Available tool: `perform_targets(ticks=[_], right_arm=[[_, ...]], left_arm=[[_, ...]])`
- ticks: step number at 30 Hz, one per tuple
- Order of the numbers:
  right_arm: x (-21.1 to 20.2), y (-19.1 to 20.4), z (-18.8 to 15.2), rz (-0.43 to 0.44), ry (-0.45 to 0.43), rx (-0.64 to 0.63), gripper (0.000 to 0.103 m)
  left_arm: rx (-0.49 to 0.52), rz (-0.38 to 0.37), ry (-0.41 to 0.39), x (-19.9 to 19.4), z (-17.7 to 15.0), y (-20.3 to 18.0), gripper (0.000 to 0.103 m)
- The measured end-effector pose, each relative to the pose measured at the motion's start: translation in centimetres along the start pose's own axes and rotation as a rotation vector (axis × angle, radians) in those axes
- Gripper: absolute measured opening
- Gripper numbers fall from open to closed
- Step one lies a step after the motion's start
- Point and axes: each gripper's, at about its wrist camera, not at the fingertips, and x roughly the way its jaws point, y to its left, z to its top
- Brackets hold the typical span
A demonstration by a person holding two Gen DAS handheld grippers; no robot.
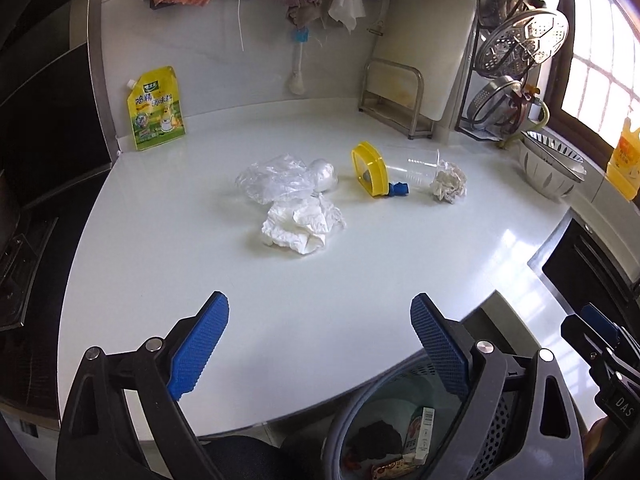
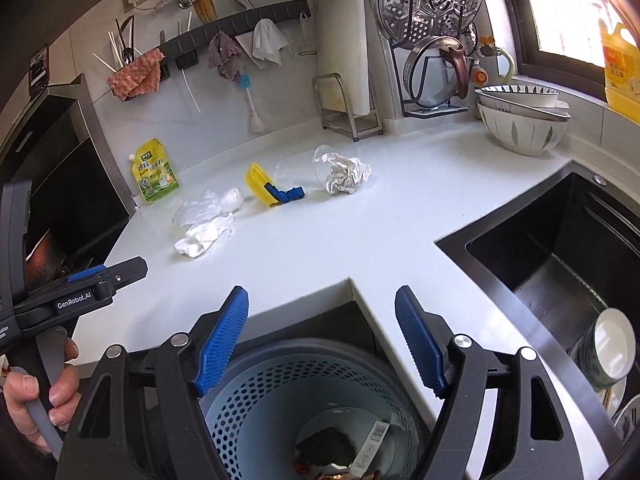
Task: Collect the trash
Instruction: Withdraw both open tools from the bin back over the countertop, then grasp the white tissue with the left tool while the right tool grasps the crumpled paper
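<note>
Trash lies on the white counter [image 1: 200,264]: a crumpled white tissue [image 1: 300,226], clear plastic wrap [image 1: 280,178], a yellow lid [image 1: 368,168] with a blue scrap [image 1: 398,189], a clear cup [image 1: 420,168] and a grey paper ball [image 1: 448,182]. The same items show in the right wrist view: tissue [image 2: 202,236], wrap [image 2: 204,206], lid [image 2: 260,184], cup [image 2: 300,170], paper ball [image 2: 346,174]. My left gripper [image 1: 320,344] is open and empty over the counter's near edge. My right gripper [image 2: 322,344] is open and empty above a perforated bin [image 2: 260,396] that holds some trash.
A yellow-green pouch [image 1: 156,110] stands at the back left. A metal rack [image 1: 394,96] and stacked bowls [image 1: 552,166] stand at the back right. A black sink [image 2: 560,256] with dishes lies to the right. A stove area is at the left.
</note>
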Motion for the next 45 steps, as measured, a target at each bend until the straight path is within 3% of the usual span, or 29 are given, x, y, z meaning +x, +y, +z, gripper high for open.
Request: perform_targets(ticks=[20,30,39,45], right_arm=[[13.8,-2.1,9.9,0.005,0.076,-0.077,0.076],[20.0,-2.2,11.9,-0.028,0.129,-0.096,0.076],[23.0,-2.4,13.3,-0.090,0.159,-0.109,0.076],[23.8,-2.5,13.6,-0.084,0.173,-0.115,0.073]], left_arm=[[-0.049,0.091,0.030,9.3,6.1,1.8,0.094],[-0.072,0.118,0.057,12.4,6.7,2.4,0.094],[-0.074,0.113,0.067,13.4,6.8,2.5,0.094],[-0.066,0.122,0.068,13.6,6.9,2.5,0.094]])
